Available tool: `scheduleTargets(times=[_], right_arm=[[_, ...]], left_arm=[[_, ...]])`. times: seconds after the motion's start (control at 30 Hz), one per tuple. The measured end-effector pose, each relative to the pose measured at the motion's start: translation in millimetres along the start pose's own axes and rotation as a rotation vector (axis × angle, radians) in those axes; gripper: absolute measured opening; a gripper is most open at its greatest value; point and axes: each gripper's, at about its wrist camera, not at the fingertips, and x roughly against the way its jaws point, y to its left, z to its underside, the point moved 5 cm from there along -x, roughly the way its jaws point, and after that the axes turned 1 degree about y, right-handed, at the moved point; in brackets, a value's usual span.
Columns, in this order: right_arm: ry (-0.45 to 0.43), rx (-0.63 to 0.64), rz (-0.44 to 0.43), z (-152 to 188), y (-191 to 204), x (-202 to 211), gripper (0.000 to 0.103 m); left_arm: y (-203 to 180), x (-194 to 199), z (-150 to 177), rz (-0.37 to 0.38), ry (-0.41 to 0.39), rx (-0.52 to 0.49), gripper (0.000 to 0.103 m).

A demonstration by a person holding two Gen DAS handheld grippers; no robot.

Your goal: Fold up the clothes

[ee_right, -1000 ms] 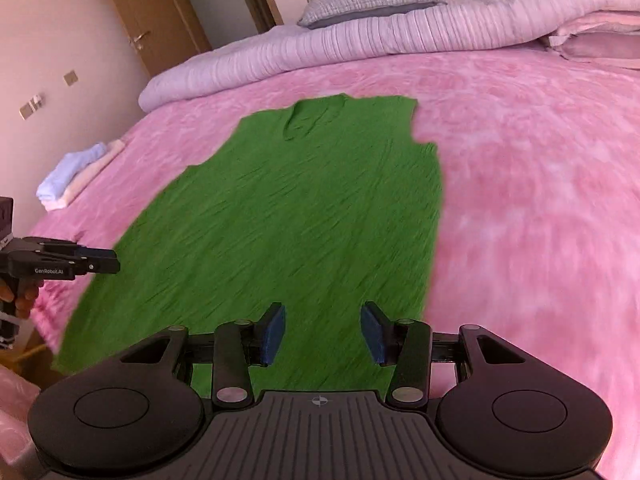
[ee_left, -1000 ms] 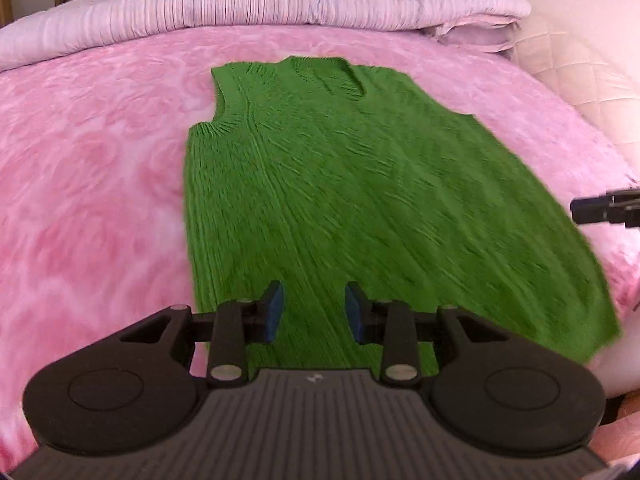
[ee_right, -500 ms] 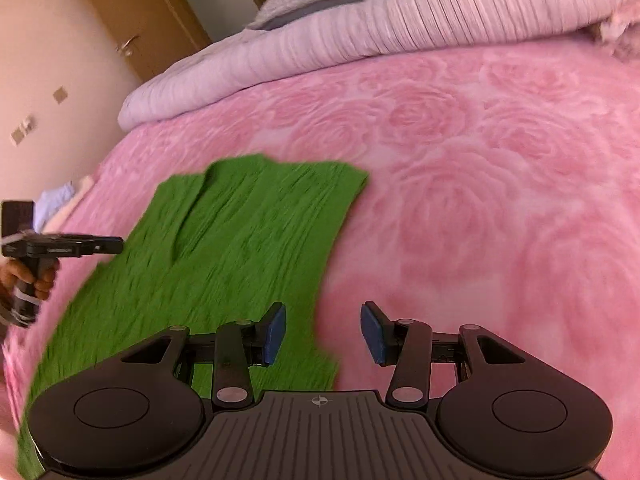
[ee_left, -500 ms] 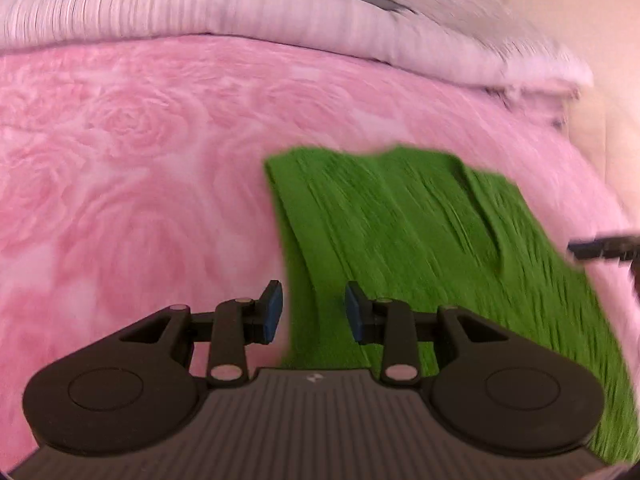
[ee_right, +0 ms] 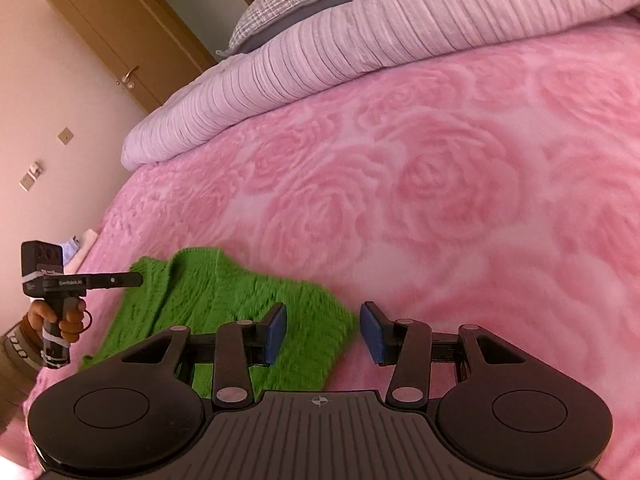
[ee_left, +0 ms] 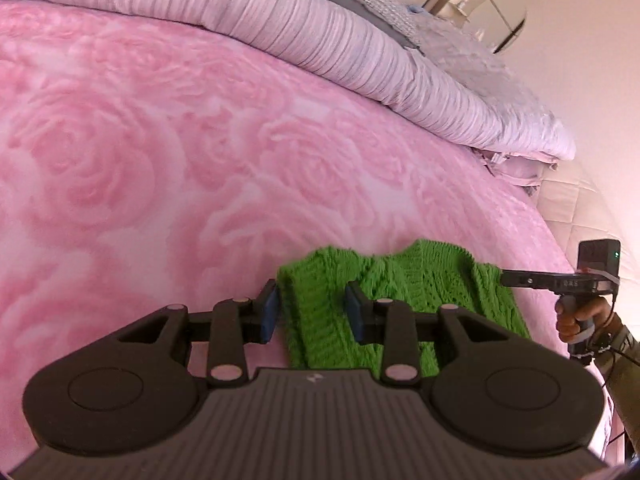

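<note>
Between your left gripper (ee_left: pixel 312 312) jaws sits the vest's left shoulder strap, jaws parted and not clamped; your right gripper (ee_right: pixel 323 330) stands equally released over the opposite shoulder edge. A second ago both hovered near the hem of the green knit vest (ee_left: pixel 404 304) — you have advanced to its neck end. It lies flat on the pink blanket (ee_right: pixel 440 184); shoulders look staged for pinching.

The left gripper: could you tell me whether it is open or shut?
Open: the left gripper has blue pads apart, straddling the green vest's shoulder strap.
</note>
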Motion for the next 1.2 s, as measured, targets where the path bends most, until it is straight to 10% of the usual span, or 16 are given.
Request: scheduleTargets(times=[0.1,0.47,0.63,0.77,0.9,1.0,1.2], right_arm=[[-0.001,0.051,0.017,3.5,8.0,-3.0,0.009],[-0.229,0.215,-0.035,65.1,95.1,124.0,0.007],[-0.292,0.277,-0.042,129.4,144.5,192.0,0.007],[-0.135,0.299,0.074,238.1,182.6,219.9,0.008],[-0.051,0.055,0.146,333.4,194.0,230.8,0.008],[-0.142,-0.156,0.113,336.3,194.0,229.5,0.011],[-0.323,-0.578,0.044,342.2,191.6,228.1,0.062]], left_arm=[[-3.1,-2.9,-2.1,0.013,-0.010,-0.026,0.012],[-60.1,104.2,25.9,0.109,-0.207,-0.128,0.007],[-96.0,186.0,113.7,0.148,-0.237,-0.128,0.010],[-109.2,215.6,214.5,0.062,-0.144,-0.063,0.017],[-106.3,235.3,299.7,-0.027,-0.064,0.150,0.017],[-118.8,249.3,321.6,-0.028,-0.111,0.269,0.027],[-132.4,235.9,296.3,-0.026,-0.193,0.420,0.041]])
